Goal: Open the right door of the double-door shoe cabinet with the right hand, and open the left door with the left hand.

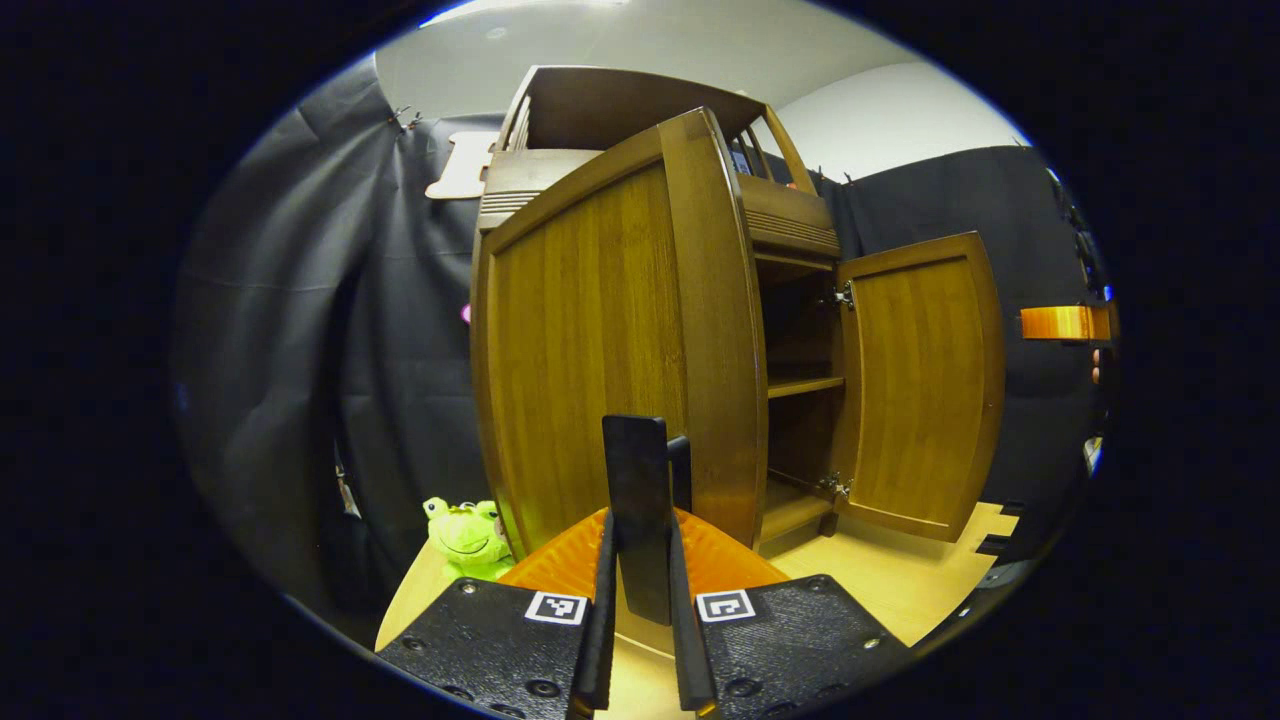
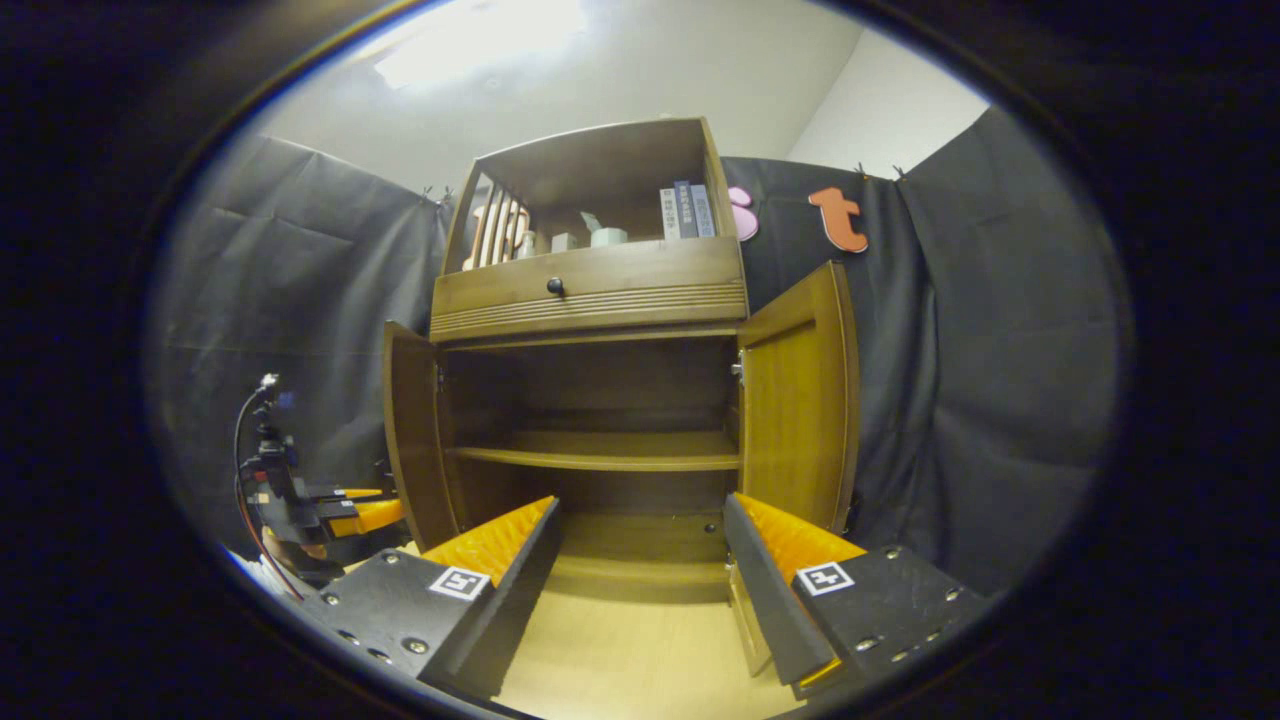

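Observation:
The wooden shoe cabinet stands with both lower doors swung open. In the left gripper view the left door fills the middle, turned out toward me. My left gripper is shut on the door's dark upright handle, one finger on each side. The right door hangs open farther right, and the right gripper shows past it at the edge. In the right gripper view my right gripper is open and holds nothing, facing the cabinet's bare inner shelf, between the left door and right door.
A green frog plush sits on the light floor by the cabinet's left foot. Above the doors are a drawer with a dark knob and books on the top shelf. The left gripper and its cable show low left.

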`<state>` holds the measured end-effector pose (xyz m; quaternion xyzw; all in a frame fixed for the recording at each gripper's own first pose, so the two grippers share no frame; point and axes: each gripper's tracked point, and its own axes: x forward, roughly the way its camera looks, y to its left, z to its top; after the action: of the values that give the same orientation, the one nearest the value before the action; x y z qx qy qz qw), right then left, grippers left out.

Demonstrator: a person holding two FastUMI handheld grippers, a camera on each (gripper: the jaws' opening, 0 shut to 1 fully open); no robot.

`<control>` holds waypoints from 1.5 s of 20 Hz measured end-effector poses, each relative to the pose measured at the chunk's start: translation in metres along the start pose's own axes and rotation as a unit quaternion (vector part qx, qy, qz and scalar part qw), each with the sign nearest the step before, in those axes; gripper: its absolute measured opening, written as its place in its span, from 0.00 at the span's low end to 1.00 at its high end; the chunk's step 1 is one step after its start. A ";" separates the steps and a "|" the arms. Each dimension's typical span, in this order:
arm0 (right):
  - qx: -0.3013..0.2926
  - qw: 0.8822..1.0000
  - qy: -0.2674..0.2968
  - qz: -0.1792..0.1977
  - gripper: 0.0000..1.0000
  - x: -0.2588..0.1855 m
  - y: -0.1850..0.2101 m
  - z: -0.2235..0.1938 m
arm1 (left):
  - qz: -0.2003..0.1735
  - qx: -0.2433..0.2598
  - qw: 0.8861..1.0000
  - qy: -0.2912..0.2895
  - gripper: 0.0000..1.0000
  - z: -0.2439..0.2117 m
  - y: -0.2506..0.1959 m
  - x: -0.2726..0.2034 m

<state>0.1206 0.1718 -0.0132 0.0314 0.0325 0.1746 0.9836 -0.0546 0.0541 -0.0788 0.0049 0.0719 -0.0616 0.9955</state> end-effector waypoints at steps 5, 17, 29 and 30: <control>0.001 1.000 -0.020 -0.006 0.97 -0.010 -0.009 0.014 | 0.024 0.014 1.000 0.003 0.25 -0.002 0.017 -0.013; -0.007 1.000 -0.011 0.000 0.97 -0.005 0.005 0.011 | 0.049 -0.029 0.998 0.000 0.05 -0.003 0.139 -0.041; -0.009 1.000 0.005 0.015 0.96 0.010 0.030 0.008 | 0.033 -0.011 0.999 0.032 0.32 -0.010 0.146 -0.051; -0.007 1.000 0.008 0.019 0.97 0.009 0.031 0.005 | 0.050 0.005 0.998 0.028 0.42 -0.009 0.148 -0.053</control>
<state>0.1188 0.2034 -0.0063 0.0236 0.0384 0.1936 0.9801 -0.0900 0.2078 -0.0798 0.0152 0.0993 -0.0115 0.9949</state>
